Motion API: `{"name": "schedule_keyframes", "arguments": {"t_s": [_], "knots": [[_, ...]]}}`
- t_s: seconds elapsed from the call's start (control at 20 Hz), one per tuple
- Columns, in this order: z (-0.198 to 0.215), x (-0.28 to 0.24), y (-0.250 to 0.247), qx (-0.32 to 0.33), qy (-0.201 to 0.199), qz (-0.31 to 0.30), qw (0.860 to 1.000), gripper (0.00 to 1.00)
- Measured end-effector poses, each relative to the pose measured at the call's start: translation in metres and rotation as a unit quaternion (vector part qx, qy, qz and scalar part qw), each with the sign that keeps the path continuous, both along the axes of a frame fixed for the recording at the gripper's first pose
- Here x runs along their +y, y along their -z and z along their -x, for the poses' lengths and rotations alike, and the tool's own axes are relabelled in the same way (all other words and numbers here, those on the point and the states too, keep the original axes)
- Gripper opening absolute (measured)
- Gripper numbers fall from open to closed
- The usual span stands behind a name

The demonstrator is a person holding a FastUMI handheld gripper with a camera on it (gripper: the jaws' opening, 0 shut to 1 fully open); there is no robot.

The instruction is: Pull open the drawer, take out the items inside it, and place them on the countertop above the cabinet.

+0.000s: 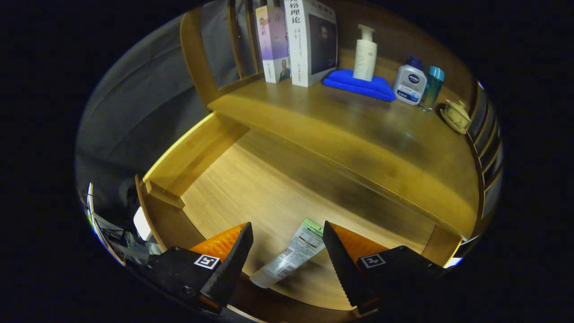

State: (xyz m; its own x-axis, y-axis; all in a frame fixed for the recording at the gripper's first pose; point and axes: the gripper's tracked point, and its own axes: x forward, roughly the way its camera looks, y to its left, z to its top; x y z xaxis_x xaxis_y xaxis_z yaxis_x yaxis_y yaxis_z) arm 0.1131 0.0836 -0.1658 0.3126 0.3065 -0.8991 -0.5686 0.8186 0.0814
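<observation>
Drawer (215,179) stands pulled open. A squeeze tube (290,253) lies flat on its floor, long axis diagonal, cap end toward the gripper (287,251). Fingers are spread apart, straddling the tube without contact.

Dim, warm yellowish light overall, strongest along the drawer (251,188) left wall rim. Broad soft shadow under the countertop (358,134) front edge, falling across the drawer floor. Faint sheen on the countertop surface near the bottles (410,83). Heavy fisheye bending at the edges, straight boards curved. Centre fairly sharp, rim soft and murky. Gripper (287,262) fingers spread, dark, underexposed, tube (291,253) between them readable
</observation>
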Motion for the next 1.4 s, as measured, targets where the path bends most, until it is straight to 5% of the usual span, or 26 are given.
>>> {"name": "schedule_keyframes", "arguments": {"t_s": [0.6,0.7,1.0,1.1,1.3,1.4], "knots": [[0.026,-0.026,0.042,0.106,0.009,0.032,0.994,0.97],[0.023,-0.025,0.043,0.117,0.017,0.030,0.993,0.83],[0.026,-0.030,0.056,0.125,-0.003,0.054,0.991,0.81],[0.024,-0.031,0.053,0.120,-0.016,0.061,0.991,0.48],[0.024,-0.034,0.048,0.102,-0.043,0.079,0.991,0.33],[0.018,-0.035,0.042,0.073,-0.043,0.081,0.993,0.16]]}}
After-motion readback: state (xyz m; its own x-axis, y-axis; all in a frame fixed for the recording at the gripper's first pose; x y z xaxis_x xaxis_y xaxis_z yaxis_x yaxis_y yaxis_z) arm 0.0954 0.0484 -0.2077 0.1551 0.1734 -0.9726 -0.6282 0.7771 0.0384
